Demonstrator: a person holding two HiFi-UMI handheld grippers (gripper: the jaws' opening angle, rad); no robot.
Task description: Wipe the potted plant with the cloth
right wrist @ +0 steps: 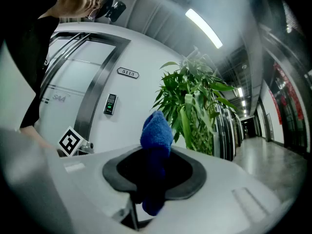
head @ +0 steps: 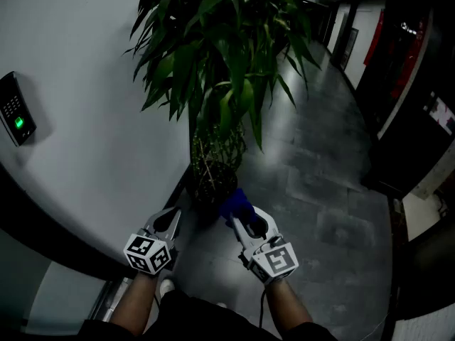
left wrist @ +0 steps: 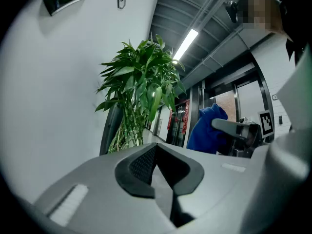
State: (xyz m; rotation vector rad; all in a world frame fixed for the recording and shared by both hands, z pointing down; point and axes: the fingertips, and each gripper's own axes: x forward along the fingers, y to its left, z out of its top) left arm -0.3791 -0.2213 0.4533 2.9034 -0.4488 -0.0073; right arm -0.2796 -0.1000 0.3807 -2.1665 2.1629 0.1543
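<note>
The right gripper (head: 247, 224) pinches the blue cloth (head: 235, 206) between its fingers, with a bunched end standing proud of the tips, likely so it meets the leaves first. The left gripper (head: 168, 220) has its fingers pressed together on nothing and seems idle. The potted plant (head: 213, 98) stands just ahead of both sets of fingertips. Only the right gripper view shows the cloth running down between the pads. Only the head view shows the pot (head: 213, 185).

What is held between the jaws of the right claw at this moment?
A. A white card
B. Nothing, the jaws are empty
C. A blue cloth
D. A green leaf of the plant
C: in the right gripper view, the blue cloth is pinched between the jaws of the right claw, with its upper end sticking out above them.
</note>
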